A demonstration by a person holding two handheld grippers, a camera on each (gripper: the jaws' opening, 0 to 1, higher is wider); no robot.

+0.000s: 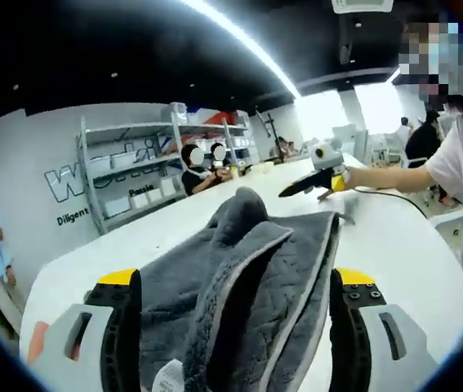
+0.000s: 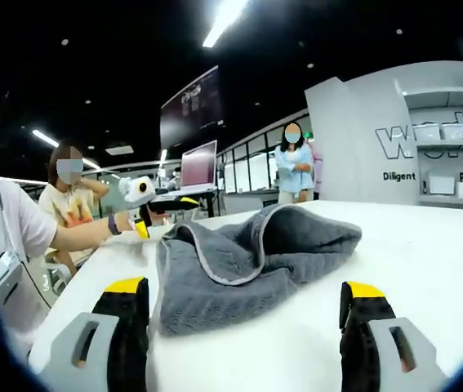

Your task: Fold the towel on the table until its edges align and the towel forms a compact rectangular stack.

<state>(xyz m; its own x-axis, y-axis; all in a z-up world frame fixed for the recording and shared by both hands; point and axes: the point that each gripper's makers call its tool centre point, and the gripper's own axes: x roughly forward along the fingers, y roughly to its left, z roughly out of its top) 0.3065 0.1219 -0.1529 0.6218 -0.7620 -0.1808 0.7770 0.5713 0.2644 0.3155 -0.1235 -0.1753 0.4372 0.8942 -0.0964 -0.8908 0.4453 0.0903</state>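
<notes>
My left gripper [image 1: 235, 327] holds its jaws spread, the bunched grey towel [image 1: 247, 286] lying between them on the white table [image 1: 394, 245]. My right gripper [image 2: 243, 327] likewise stands spread, short of the towel [image 2: 247, 261].

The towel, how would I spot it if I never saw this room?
Find the big white table. On it lies the towel, a bumpy grey heap with a pale edge. It is the only soft thing there, between the left claw's yellow-tipped jaws.

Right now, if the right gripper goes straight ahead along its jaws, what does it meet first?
Most likely the bunched grey quilted towel lying on the white table, straight ahead. The right gripper is open with nothing between its jaws; the gap to the towel's near edge looks free, though depth is unclear.
</notes>
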